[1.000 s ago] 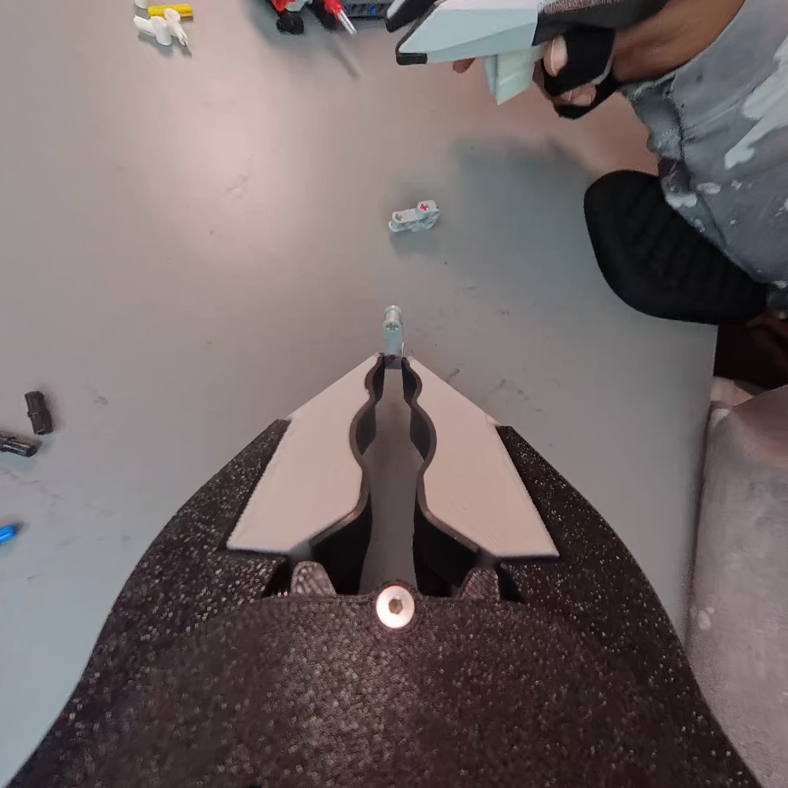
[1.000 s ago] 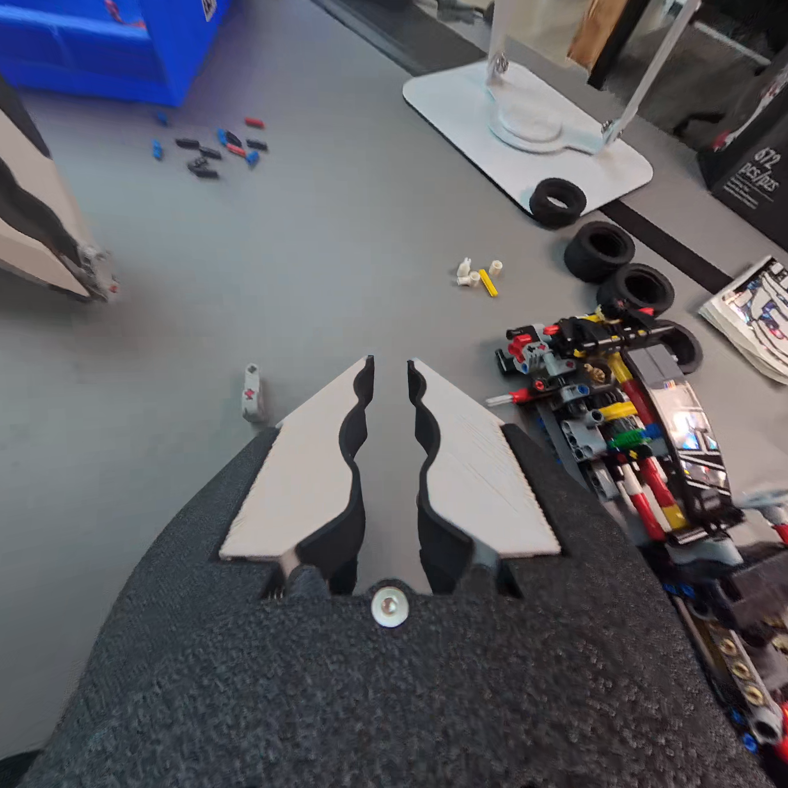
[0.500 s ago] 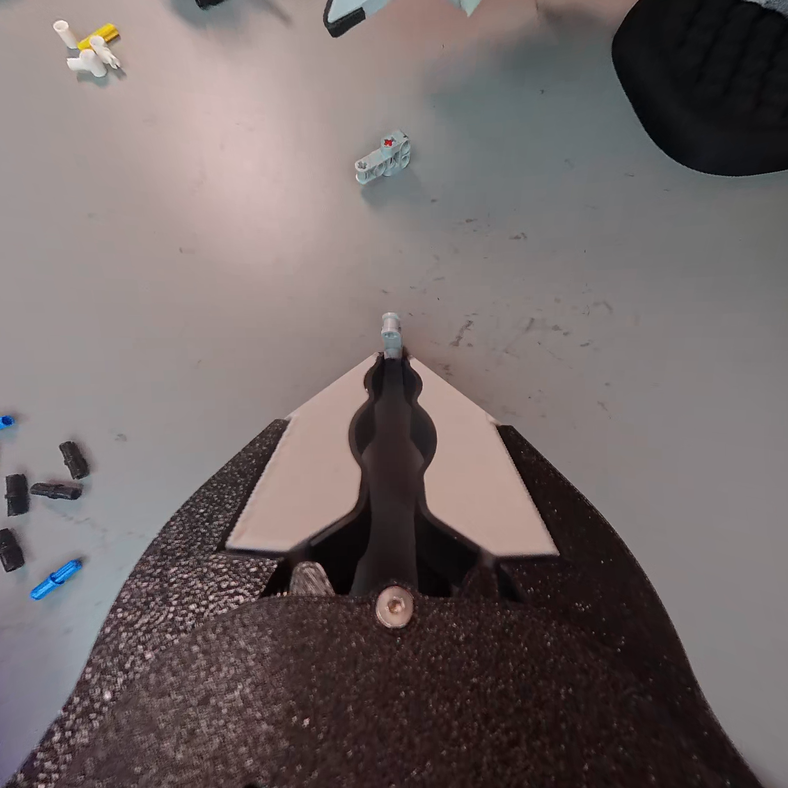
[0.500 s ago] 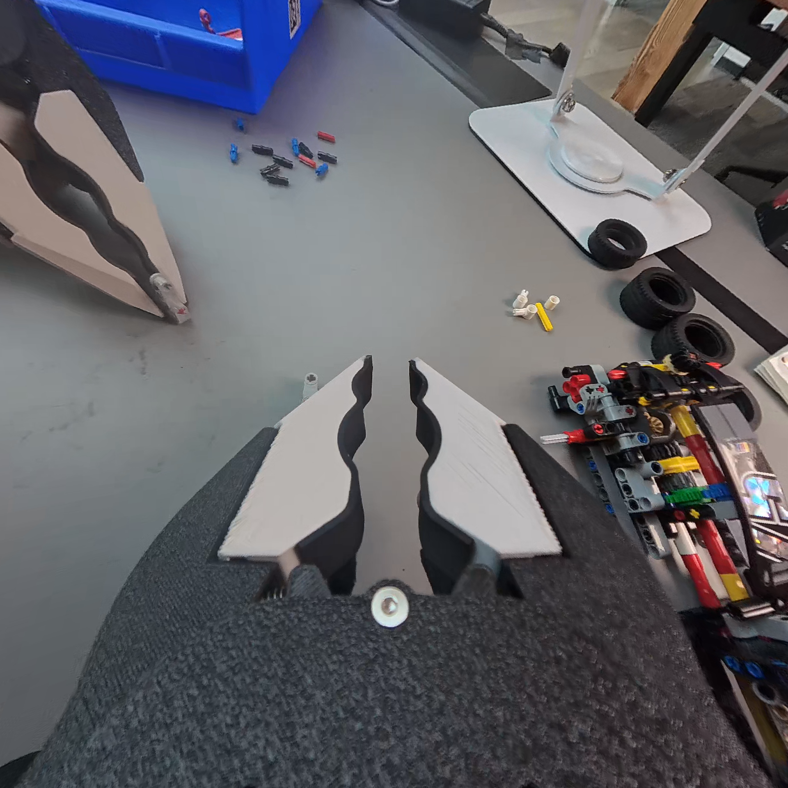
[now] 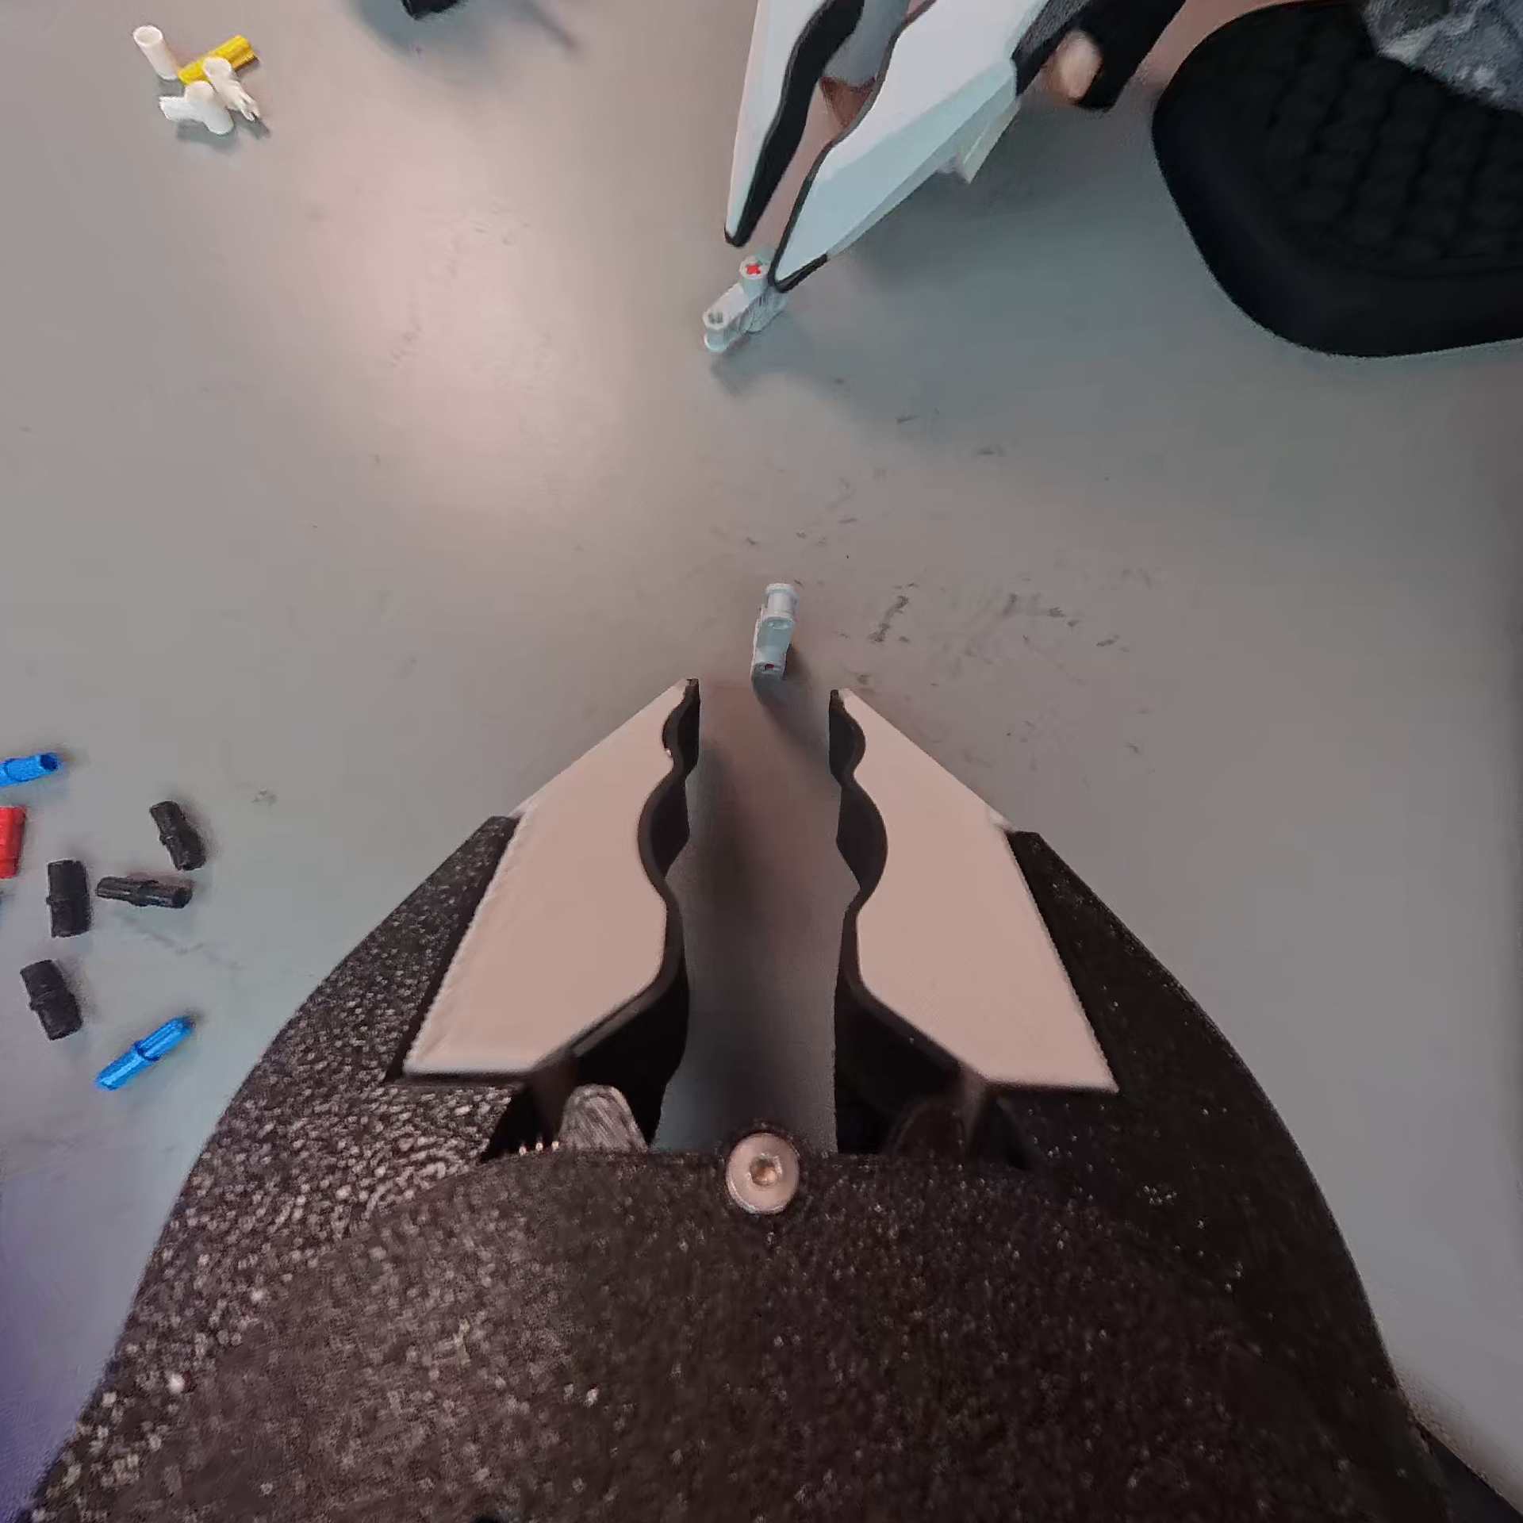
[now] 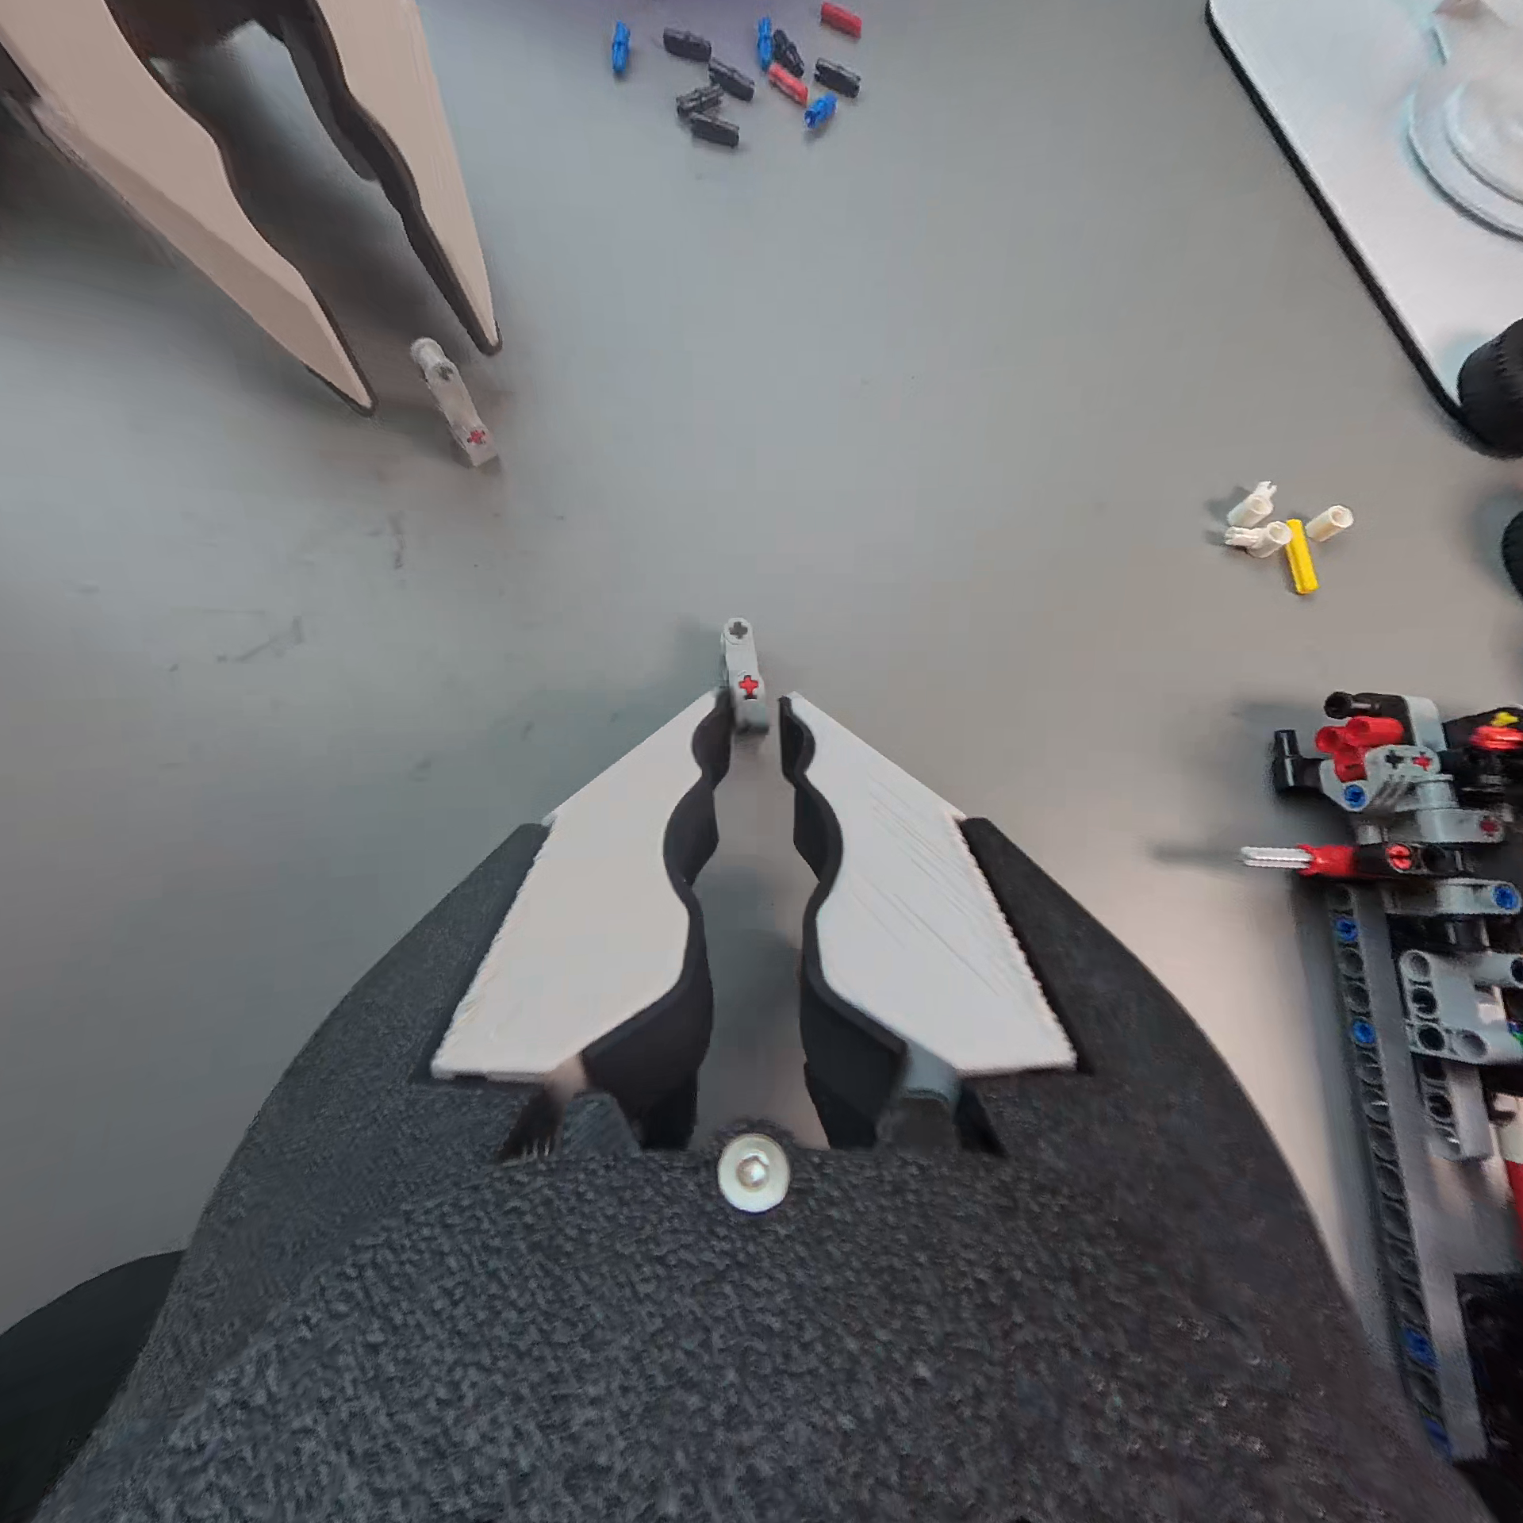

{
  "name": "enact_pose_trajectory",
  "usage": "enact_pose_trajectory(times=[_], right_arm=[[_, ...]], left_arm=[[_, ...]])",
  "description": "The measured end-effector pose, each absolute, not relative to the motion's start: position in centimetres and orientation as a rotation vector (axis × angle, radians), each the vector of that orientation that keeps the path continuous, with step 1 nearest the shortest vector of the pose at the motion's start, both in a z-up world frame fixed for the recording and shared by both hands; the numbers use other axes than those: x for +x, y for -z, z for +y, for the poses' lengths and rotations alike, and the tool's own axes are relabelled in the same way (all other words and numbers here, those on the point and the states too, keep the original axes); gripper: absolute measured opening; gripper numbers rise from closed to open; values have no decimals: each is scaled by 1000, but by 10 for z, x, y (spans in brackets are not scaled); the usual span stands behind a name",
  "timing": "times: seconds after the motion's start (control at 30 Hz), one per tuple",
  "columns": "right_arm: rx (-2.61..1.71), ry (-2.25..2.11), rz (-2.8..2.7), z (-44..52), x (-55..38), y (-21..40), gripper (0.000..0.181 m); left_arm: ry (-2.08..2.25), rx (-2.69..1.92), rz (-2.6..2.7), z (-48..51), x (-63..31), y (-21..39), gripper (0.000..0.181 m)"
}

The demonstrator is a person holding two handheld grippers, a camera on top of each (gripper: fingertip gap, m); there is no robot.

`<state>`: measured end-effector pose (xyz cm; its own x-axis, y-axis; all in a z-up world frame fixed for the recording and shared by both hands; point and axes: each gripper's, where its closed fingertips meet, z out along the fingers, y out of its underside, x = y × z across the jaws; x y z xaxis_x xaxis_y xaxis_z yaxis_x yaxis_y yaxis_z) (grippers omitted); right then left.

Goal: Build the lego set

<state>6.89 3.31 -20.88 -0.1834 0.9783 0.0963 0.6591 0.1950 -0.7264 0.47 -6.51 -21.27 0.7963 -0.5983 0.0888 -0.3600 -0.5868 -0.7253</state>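
— Why is your left gripper (image 5: 764, 692) standing spread like that?

— So the small grey connector (image 5: 773, 633) lies free. It rests on the grey table (image 5: 412, 453) just past my left fingertips, lengthwise to the gap and touching neither finger, as far as I can tell. I hold nothing on that side.

— And the right?

— My right gripper (image 6: 748, 700) hangs low over the second grey connector (image 6: 745, 676), the one with the red cross-shaped axle end showing. My jaws are parted only a little, one finger each side of its near end. The left fingertip looks to be against it; the other seems to leave a thin gap. I would not call it a grip yet. Coming in along its length lets the flat sides meet my pads, which I judge is why I am lined up this way.

— Why are the two pieces apart?

— Probably so each can be taken alone without knocking the other. They are near one another, but clear of the loose piles: the black, blue and red pins (image 5: 115, 898) off to my left and the white and yellow bits (image 5: 198, 82) farther out.

— Where does the build itself sit?

— The part-built model (image 6: 1417, 890) lies to my right, well apart from both connectors. Much of it is assembled, but parts and tyres are still loose, so I judge plenty remains.

— What could go wrong?

— Closing off-centre. A piece that small and smooth may twist or skid away.
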Motion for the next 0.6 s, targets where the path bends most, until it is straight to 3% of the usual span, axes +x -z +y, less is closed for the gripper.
enact_pose_trajectory(times=[0.03, 0.13, 0.33, 0.6], right_arm=[[-1507, -709, -1925, 34, 68, 210, 6], [-1406, -757, -1893, 30, 62, 196, 5], [-966, -1357, -1635, -35, 54, 101, 5], [-843, -1378, -1652, -61, 51, 98, 5]], left_arm=[[460, -2235, 682, -65, 5, 207, 30], [602, -2151, 596, -64, 8, 186, 29], [926, -1847, 436, -59, 33, 125, 29], [874, -1705, 509, -64, 50, 100, 13]])
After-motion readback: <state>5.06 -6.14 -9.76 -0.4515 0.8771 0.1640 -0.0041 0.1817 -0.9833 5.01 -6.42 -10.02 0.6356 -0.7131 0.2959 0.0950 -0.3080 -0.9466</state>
